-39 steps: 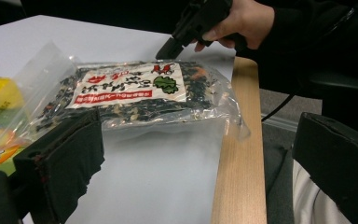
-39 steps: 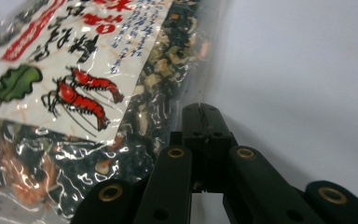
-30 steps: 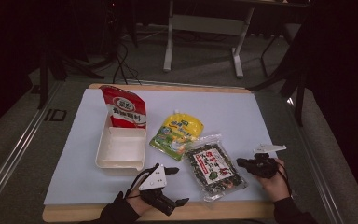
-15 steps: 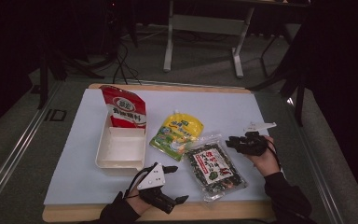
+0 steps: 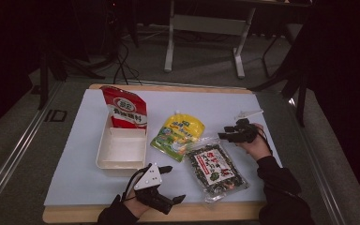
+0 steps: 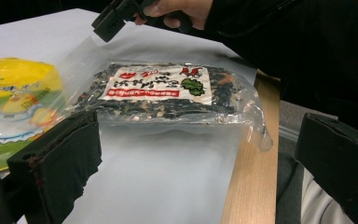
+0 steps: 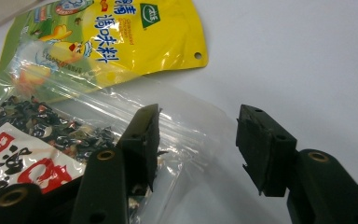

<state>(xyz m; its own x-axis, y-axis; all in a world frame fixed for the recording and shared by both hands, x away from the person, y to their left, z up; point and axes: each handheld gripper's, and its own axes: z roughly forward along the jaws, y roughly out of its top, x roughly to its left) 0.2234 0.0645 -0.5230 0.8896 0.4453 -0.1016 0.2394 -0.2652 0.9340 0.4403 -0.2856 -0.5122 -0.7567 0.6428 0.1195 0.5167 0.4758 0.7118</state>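
Two black grippers work over a smooth white mat (image 5: 75,187). Right gripper (image 7: 198,135): its blocky foam-faced jaws have just been opening and stand apart, gripping nothing, above the crinkly clear top edge of the seaweed bag (image 7: 42,140), which lies flat beneath and to their left. Just beyond the jaws sits a glossy yellow pouch (image 7: 107,37); bare mat stretches to their right. Left gripper (image 5: 161,185) rests released, jaws wide, the seaweed bag straight ahead, the table's wooden edge (image 6: 249,186) between them.
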